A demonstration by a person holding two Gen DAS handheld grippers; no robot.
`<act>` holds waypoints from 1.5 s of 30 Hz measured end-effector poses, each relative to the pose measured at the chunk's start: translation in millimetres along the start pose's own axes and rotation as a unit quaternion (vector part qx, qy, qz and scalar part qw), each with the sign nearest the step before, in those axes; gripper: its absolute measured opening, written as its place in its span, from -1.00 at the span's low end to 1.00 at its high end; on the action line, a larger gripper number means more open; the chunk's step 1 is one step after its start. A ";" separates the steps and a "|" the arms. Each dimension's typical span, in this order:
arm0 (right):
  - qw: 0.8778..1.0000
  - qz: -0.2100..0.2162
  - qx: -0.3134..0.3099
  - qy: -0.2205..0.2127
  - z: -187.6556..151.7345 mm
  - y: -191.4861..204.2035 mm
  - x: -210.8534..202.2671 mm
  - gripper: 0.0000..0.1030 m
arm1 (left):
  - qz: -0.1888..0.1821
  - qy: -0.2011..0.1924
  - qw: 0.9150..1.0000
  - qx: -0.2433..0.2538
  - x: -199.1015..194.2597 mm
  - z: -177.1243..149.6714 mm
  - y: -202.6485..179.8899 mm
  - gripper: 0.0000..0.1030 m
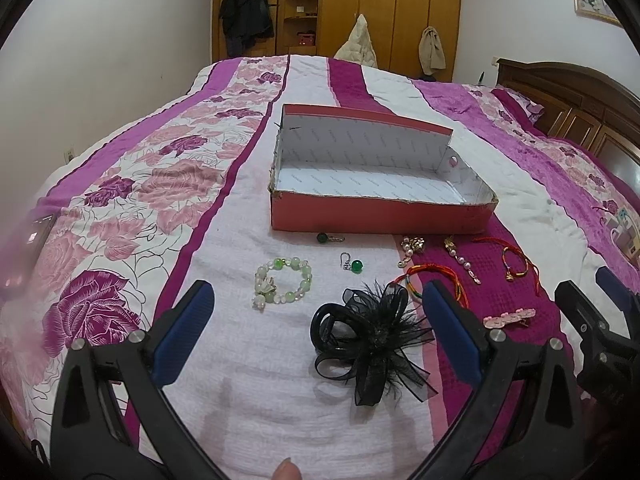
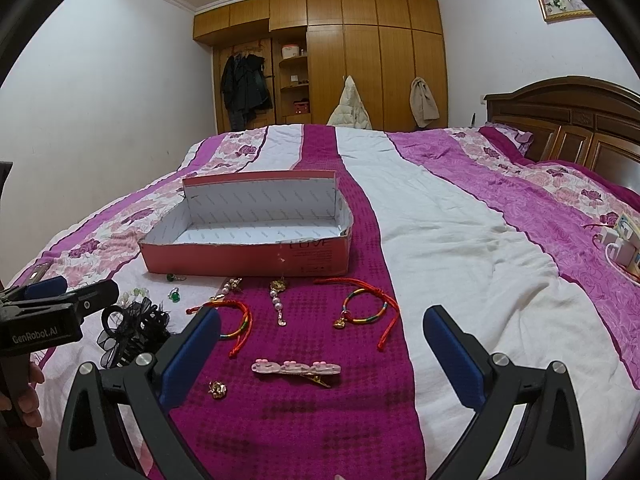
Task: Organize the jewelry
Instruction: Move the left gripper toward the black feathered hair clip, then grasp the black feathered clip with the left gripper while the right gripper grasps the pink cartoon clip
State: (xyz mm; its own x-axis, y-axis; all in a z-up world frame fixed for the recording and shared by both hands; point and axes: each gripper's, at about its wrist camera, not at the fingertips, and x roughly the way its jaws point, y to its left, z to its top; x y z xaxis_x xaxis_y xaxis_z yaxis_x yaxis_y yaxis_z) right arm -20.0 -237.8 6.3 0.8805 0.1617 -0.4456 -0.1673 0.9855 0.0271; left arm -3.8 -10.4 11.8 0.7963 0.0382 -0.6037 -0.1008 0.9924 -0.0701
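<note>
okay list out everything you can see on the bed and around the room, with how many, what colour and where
box: 1, red outside, white inside, open, nothing in it, mid bed
bead bracelet: 1, pale green, near side of the box
green bead earrings: 2, near the box front
black bow hair clip: 1, nearest the left gripper
pearl charms: 2, on the magenta stripe
red cord bracelets: 2, magenta stripe
pink hair clip: 1, magenta stripe
gold piece: 1, beside it
wardrobe: 1, wood, far wall
left gripper: open
right gripper: open
</note>
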 end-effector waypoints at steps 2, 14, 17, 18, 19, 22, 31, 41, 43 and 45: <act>1.000 0.000 0.001 0.000 -0.1 -0.1 0.3 1.00 | -0.003 -0.001 1.000 0.000 -0.7 -0.2 -0.4 0.88; 1.000 -0.002 0.007 0.011 3.5 -5.4 0.9 1.00 | -0.022 0.034 0.999 0.000 14.3 -7.3 -3.7 0.83; 1.000 -0.001 0.012 0.015 4.5 -9.3 1.2 1.00 | -0.023 0.043 0.999 0.003 18.4 -8.6 -7.4 0.81; 1.000 -0.001 0.014 0.016 4.8 -10.0 1.5 1.00 | -0.023 0.044 0.999 0.004 18.7 -8.8 -8.3 0.80; 1.000 -0.001 0.016 0.017 4.8 -11.4 2.5 1.00 | -0.025 0.044 0.999 0.006 18.9 -9.0 -9.5 0.80; 1.000 -0.002 0.024 0.017 4.8 -15.0 3.8 1.00 | -0.024 0.046 0.999 0.011 20.5 -9.3 -12.7 0.80; 0.999 -0.003 0.039 0.023 3.1 -22.2 6.6 1.00 | -0.034 0.059 0.997 0.025 33.4 -9.5 -24.2 0.64; 0.997 0.000 0.059 0.049 -3.5 -29.7 15.9 1.00 | -0.053 0.097 0.994 0.005 56.5 -17.1 -21.6 0.08; 0.997 0.001 0.062 0.054 -5.4 -30.5 17.8 1.00 | -0.052 0.102 0.993 -0.004 59.1 -19.0 -18.1 -0.01; 0.996 0.002 0.064 0.060 -6.9 -30.9 19.8 1.00 | -0.056 0.103 0.993 -0.008 59.1 -19.6 -16.2 -0.02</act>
State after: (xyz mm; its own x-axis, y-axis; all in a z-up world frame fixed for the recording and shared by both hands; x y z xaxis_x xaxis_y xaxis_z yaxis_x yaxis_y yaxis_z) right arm -0.4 -265.4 -9.5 0.8193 0.1666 -0.5486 -0.1069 0.9845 0.1392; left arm 33.2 -26.5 -38.3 0.6638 -0.0992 -0.7413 -0.0294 0.9869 -0.1584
